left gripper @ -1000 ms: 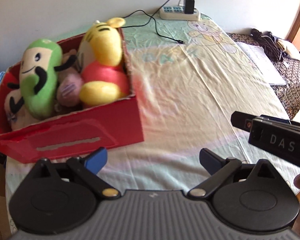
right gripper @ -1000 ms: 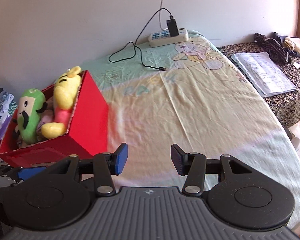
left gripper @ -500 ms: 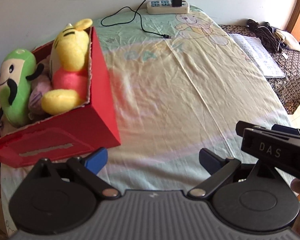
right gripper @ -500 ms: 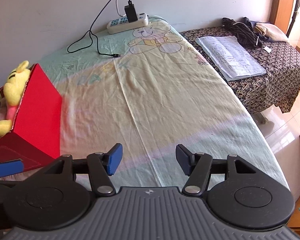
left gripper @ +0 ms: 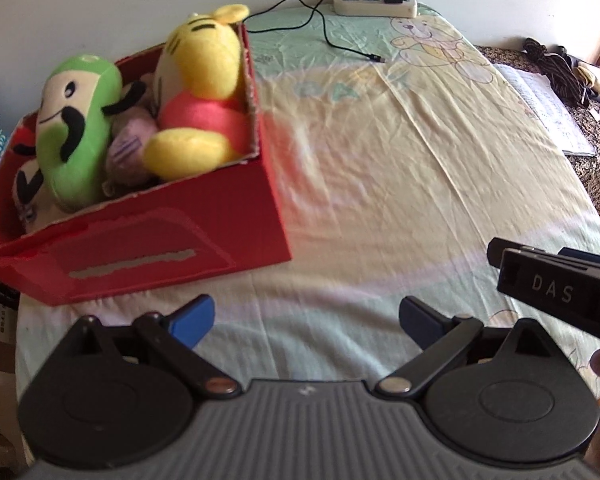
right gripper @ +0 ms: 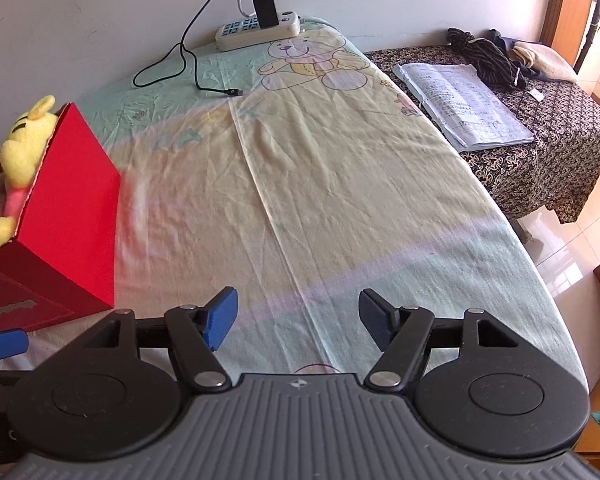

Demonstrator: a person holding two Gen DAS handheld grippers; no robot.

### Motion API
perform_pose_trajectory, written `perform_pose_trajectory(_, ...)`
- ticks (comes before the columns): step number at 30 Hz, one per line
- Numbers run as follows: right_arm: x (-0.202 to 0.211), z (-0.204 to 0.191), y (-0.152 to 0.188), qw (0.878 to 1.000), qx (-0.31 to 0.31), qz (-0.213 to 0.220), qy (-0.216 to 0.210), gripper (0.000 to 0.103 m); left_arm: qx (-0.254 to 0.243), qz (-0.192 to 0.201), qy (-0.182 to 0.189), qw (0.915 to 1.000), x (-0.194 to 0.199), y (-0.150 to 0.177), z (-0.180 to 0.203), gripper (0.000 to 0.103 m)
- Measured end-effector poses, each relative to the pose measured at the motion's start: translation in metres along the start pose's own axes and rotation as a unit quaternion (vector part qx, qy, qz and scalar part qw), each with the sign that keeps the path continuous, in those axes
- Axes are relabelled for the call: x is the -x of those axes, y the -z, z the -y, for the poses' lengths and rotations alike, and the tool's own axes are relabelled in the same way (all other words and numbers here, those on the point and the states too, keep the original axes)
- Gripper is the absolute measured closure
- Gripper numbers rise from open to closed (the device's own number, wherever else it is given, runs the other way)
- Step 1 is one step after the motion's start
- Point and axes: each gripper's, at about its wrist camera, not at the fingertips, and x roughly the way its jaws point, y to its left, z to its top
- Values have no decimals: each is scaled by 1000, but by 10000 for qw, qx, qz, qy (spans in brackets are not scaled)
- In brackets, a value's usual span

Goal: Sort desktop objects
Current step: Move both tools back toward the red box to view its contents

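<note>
Left gripper (left gripper: pixel 306 320): your blue fingers (left gripper: pixel 190 316) are spread wide with nothing between them, hovering over the near edge of the bench (left gripper: pixel 380 168).
Right gripper (right gripper: pixel 298 314): your fingers here also stand apart and empty, above the near middle of the bench; in the left view its black body marked "DAS" shows at the right edge.
Red box (left gripper: pixel 148 240): it sits on the bench's near left, just beyond your left gripper, its open top crowded with soft toys.
Yellow bear plush (left gripper: pixel 200 92): in the box's right far corner, head above the rim, red shirt showing.
Green plush (left gripper: pixel 74 120): to the left of the bear in the box, leaning, with a moustached face.
Purple plush (left gripper: pixel 130 148): wedged low between those two.
Bench cover: a pale sheet printed with a teddy bear (right gripper: pixel 308 60) at the far end.
Power strip (right gripper: pixel 258 28): at the far edge by the wall, a black charger plugged in, its cable (right gripper: pixel 188 60) trailing onto the sheet.
Side table (right gripper: pixel 540 92): right of the bench, carrying a stack of papers (right gripper: pixel 464 104) and bundled cloth.
</note>
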Motion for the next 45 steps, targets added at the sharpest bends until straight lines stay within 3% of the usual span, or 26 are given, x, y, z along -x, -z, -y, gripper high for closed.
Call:
perform_pose_trajectory(22, 7, -162, 39, 9957, 851, -115, -339, 33, 918, -281, -483, 9942, -1, 35, -168, 3)
perform_pose_trajectory(36, 35, -227, 39, 9938, 930, 271, -554, 28, 713, 120, -836, 9939, 22, 26, -214, 3)
perform_pose_trajectory(45, 59, -241, 9, 9926, 818, 543, -707, 26, 731, 538, -675, 9936, 48, -10, -232, 3)
